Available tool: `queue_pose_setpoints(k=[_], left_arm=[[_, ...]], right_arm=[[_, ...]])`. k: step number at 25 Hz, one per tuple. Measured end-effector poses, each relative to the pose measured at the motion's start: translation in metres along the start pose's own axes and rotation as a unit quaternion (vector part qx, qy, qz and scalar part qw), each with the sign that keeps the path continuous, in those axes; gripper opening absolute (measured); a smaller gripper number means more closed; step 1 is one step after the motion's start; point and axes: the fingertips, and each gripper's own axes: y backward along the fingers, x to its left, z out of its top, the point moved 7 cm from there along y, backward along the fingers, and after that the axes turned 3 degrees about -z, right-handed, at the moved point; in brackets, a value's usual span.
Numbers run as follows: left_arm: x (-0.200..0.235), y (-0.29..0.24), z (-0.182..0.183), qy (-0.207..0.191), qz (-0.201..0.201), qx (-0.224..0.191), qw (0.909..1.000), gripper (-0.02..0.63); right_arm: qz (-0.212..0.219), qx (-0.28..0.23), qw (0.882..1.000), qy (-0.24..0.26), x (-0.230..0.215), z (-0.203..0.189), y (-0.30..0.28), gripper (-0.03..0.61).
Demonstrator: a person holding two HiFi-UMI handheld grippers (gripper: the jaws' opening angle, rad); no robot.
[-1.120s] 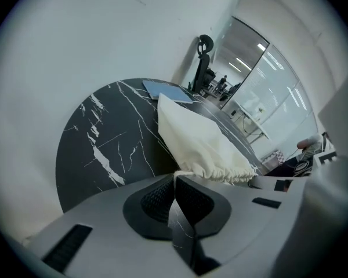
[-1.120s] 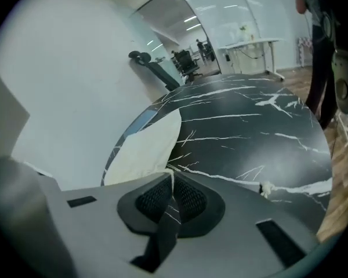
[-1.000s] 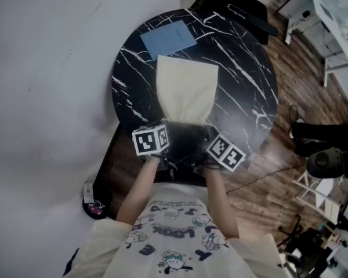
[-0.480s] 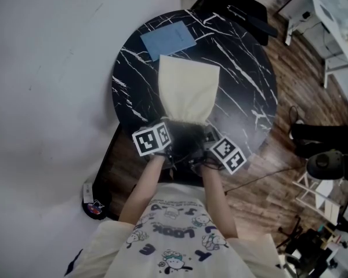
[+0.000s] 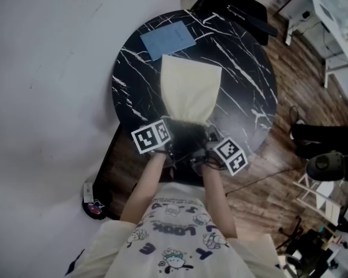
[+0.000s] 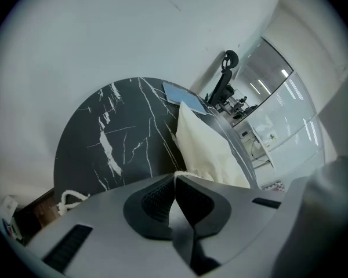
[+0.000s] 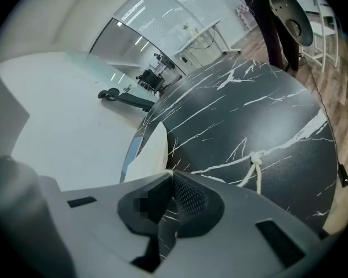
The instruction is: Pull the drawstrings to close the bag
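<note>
A cream drawstring bag (image 5: 190, 91) lies flat on the round black marble table (image 5: 243, 80), its gathered mouth towards me. My left gripper (image 5: 174, 135) is at the mouth's left side and my right gripper (image 5: 204, 140) at its right side. In the left gripper view the jaws (image 6: 175, 176) are shut, with a thin white bit of drawstring pinched at the tip and the bag (image 6: 206, 149) just beyond. The right gripper (image 7: 171, 172) is shut the same way beside the bag (image 7: 151, 152). One knotted cord end (image 6: 69, 200) trails left, and another (image 7: 255, 160) trails right.
A blue notebook (image 5: 168, 38) lies at the table's far side behind the bag. A black chair (image 5: 238, 2) stands past the table. The table's near edge is right under the grippers. Wooden floor with white furniture (image 5: 336, 33) lies to the right.
The bag has slid slightly to the right and its mouth end looks narrower. Both grippers have shifted a little, the right one a bit nearer to me. Both have stayed shut.
</note>
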Motion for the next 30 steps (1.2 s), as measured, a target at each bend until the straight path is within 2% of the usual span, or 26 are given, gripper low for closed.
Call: queue_pose_setpoints(k=[3, 9, 19, 21, 22, 23, 25, 27, 30], left_arm=[[0.005, 0.001, 0.0, 0.012, 0.001, 0.001, 0.9999, 0.044], [0.006, 0.003, 0.003, 0.011, 0.002, -0.001, 0.9999, 0.045], [0.013, 0.003, 0.004, 0.027, -0.001, 0.005, 0.9996, 0.046], [0.013, 0.003, 0.002, 0.006, -0.001, 0.008, 1.0, 0.046], [0.014, 0.003, 0.001, -0.015, 0.001, 0.009, 0.9998, 0.046], [0.016, 0.003, 0.0, -0.039, 0.0, 0.012, 0.9991, 0.046], [0.018, 0.003, -0.003, -0.09, -0.01, 0.03, 0.9954, 0.046], [0.018, 0.004, -0.007, -0.147, -0.018, 0.046, 0.988, 0.046], [0.019, 0.008, -0.015, -0.242, -0.017, 0.064, 0.968, 0.049]], right_arm=[[0.002, 0.0, 1.0, -0.012, -0.004, 0.003, 0.003, 0.015], [0.004, -0.011, 1.0, 0.011, -0.004, 0.007, 0.004, 0.015], [0.009, -0.014, 1.0, 0.003, -0.014, 0.013, 0.0, 0.015], [0.02, 0.002, 0.999, 0.03, -0.015, 0.011, -0.001, 0.015], [0.028, 0.014, 0.997, 0.064, -0.012, 0.009, -0.002, 0.015], [0.033, 0.027, 0.993, 0.112, -0.009, 0.006, -0.003, 0.017], [0.027, 0.048, 0.974, 0.218, -0.004, 0.0, -0.003, 0.017], [0.005, 0.064, 0.948, 0.313, -0.005, -0.003, -0.002, 0.018], [-0.017, 0.085, 0.907, 0.412, -0.01, -0.01, 0.001, 0.029]])
